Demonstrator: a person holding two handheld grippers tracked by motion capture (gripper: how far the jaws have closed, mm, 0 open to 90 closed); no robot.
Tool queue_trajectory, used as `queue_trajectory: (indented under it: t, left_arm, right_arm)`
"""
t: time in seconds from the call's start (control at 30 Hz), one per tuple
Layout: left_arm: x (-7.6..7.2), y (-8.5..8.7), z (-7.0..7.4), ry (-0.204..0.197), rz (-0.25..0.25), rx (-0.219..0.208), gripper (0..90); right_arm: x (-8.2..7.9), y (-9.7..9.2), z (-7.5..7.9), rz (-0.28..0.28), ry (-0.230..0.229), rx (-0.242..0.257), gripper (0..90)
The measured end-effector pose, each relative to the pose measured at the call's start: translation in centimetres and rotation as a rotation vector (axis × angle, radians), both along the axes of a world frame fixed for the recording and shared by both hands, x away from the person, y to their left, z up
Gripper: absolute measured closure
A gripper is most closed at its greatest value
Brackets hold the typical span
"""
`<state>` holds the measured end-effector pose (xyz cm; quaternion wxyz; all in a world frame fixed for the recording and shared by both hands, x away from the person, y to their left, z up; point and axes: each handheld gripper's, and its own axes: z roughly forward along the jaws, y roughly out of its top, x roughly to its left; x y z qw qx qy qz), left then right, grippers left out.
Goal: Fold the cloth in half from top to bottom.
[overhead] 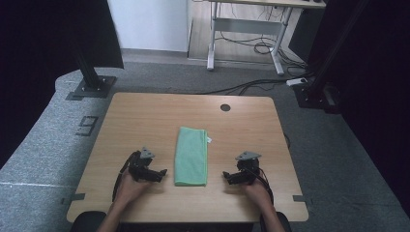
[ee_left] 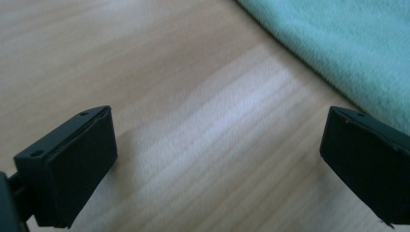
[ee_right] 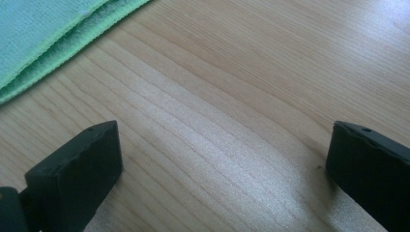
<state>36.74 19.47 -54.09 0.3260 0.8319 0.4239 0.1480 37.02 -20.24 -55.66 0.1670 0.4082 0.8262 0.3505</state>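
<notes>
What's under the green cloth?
The cloth lies flat on the wooden table, folded in layers. Its edge shows stacked layers in the right gripper view. Anything beneath or between them is covered.

A folded green cloth (overhead: 191,155) lies lengthwise on the wooden table (overhead: 145,116). The left gripper (overhead: 162,172) rests just left of the cloth's near end, the right gripper (overhead: 226,175) just right of it, neither touching it. A round hole (overhead: 225,107) sits beyond the cloth
</notes>
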Motion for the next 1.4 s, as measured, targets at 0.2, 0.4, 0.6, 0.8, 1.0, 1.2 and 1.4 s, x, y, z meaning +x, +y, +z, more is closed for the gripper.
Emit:
queue_trajectory:
  t: [0.2,0.4,0.6,0.8,1.0,1.2,1.4]
  left_arm:
    - [1.2,-0.5,0.9,-0.017,0.013,-0.026,0.0]
    - [2.4,-1.8,0.9,-0.02,0.013,-0.027,0.0]
    - [3.6,-3.2,1.2,-0.035,0.018,-0.024,0.0]
    - [4.8,-4.3,0.8,-0.041,0.038,0.004,0.0]
    - [5.7,-4.9,0.0,-0.041,0.061,0.035,0.0]
    - [5.9,-4.9,-0.8,-0.028,0.067,0.024,0.0]
    - [6.0,-4.7,-0.8,-0.005,0.079,0.008,0.0]
  right_arm:
    - [0.0,0.0,0.0,-0.001,0.0,-0.001,0.0]
    - [0.0,0.0,0.0,-0.002,0.0,-0.001,0.0]
    - [0.0,0.0,0.0,-0.002,0.001,0.0,0.0]
    - [0.0,0.0,0.0,-0.002,0.0,-0.001,0.0]
    - [0.0,0.0,0.0,-0.002,0.001,-0.001,0.0]
    - [0.0,0.0,0.0,-0.002,0.0,-0.001,0.0]
    - [0.1,0.3,0.1,-0.018,0.008,-0.003,0.0]
